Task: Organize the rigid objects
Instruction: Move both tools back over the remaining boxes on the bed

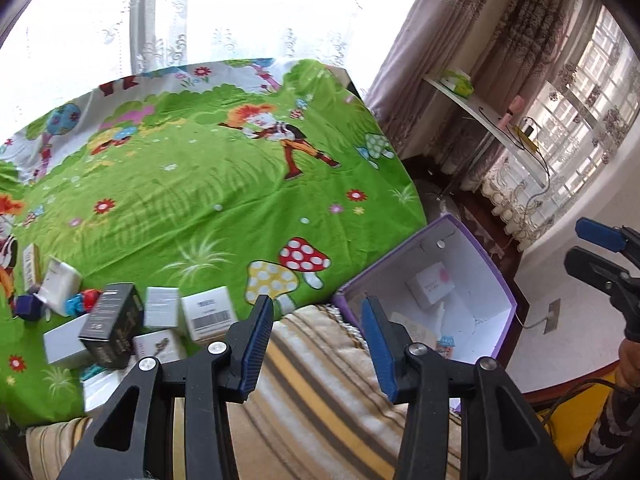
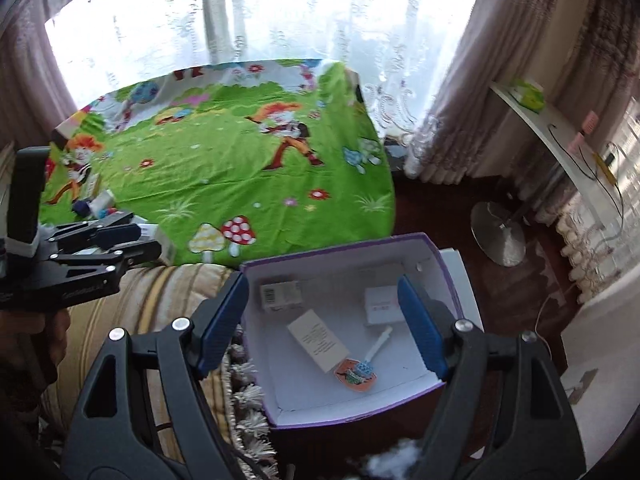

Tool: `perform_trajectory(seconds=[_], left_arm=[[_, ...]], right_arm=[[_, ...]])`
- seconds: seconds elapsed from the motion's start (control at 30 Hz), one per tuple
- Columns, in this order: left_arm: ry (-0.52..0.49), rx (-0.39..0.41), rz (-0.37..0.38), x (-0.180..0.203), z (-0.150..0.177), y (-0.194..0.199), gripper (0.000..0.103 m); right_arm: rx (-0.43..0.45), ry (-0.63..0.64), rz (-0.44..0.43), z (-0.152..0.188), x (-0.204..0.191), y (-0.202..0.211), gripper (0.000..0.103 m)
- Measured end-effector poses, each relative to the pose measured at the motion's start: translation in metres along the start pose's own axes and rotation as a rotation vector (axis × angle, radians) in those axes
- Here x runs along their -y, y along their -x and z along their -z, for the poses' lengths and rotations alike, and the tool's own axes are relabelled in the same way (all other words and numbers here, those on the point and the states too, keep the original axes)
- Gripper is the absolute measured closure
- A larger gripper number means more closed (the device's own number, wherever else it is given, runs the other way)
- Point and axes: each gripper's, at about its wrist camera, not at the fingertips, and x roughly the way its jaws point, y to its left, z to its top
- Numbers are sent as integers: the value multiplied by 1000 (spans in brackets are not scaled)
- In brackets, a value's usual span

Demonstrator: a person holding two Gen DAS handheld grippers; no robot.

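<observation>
The right gripper is hanging directly over the purple box, jaws spread wide and nothing between them, so it looks like it's sitting between drops. Beneath its pads I'm counting three small cartons in the box: a barcoded carton off toward its left finger, a flat printed carton right under the middle, and a white carton partly hidden behind its right finger. There's also one orange trinket with a white stick (hard to say what it is).

The left gripper is hovering over the striped blanket, jaws likewise apart and empty. The pile of boxes is lying well off to its left on the green cartoon sheet: one black box tilted on top, and roughly seven or eight white ones around it (blur makes the count uncertain), plus a small dark blue box at the far edge.

My read: the left claw is due to swing left for the next pick. The barcoded white box is nearest its left finger and standing free, so that's the sensible choice; closing across its narrow sides should avoid nudging the neighbours. The black box looks precarious, so best left until the pile is thinner.
</observation>
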Motion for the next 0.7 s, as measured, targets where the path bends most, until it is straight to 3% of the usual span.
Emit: perform_trajectory(seconds=[0.33,0.5,0.7], left_arm=[[158,57,-143,-88,13,48,52],[207,64,-154,-110,23,55,50],[234,65,-142,-121,31,57,50]], right_arm=[[129,191,-191,-64,-89,66,23],[102,195,-271,-76,-107,69,23],[97,211,-274,-84,-125,69,23]])
